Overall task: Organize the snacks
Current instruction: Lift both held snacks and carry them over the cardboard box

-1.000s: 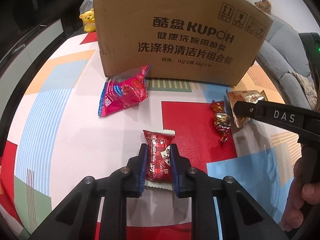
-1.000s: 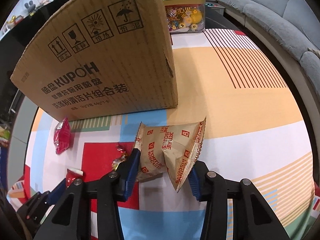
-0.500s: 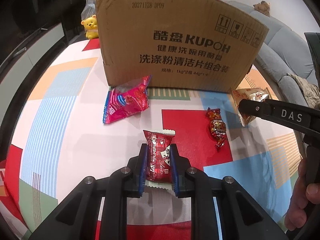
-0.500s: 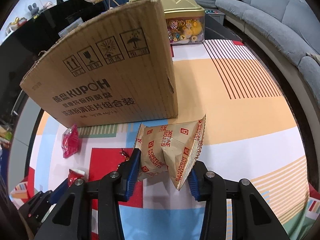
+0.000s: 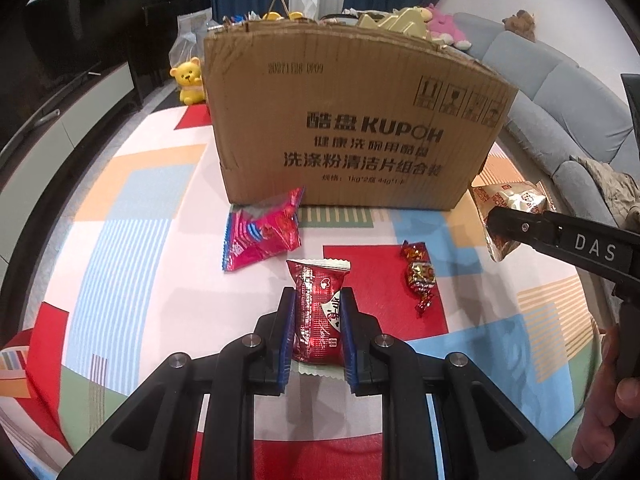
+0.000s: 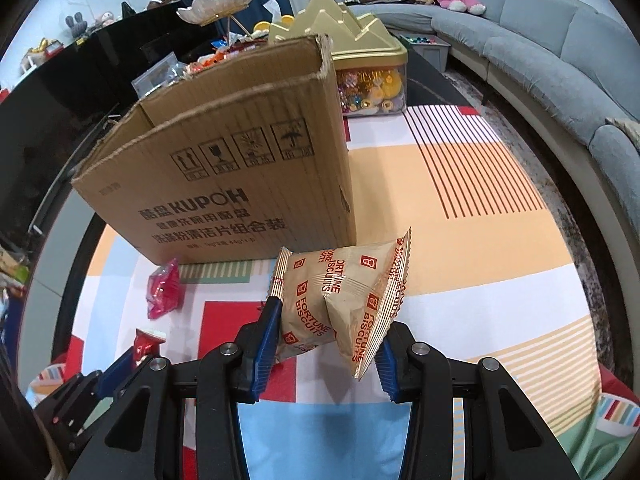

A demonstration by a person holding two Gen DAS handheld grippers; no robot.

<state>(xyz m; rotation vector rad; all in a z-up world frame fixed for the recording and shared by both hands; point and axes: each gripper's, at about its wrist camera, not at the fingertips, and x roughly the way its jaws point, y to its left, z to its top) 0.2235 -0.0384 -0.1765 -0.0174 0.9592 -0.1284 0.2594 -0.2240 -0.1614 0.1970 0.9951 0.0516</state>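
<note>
Red shiny snack packet (image 5: pixel 319 312) is pinched tight in the left claw (image 5: pixel 318 334), and the tan crinkly biscuit bag (image 6: pixel 340 300) is squeezed in the right claw (image 6: pixel 326 350), both lifted off the counter (image 5: pixel 120 280) near the big brown cardboard box (image 5: pixel 352 120). Neither looks dropped in yet. A pink packet (image 5: pixel 262 234) touching the box's front and a red-gold wrapped candy (image 5: pixel 418 274) in the counter's middle wait.
</note>
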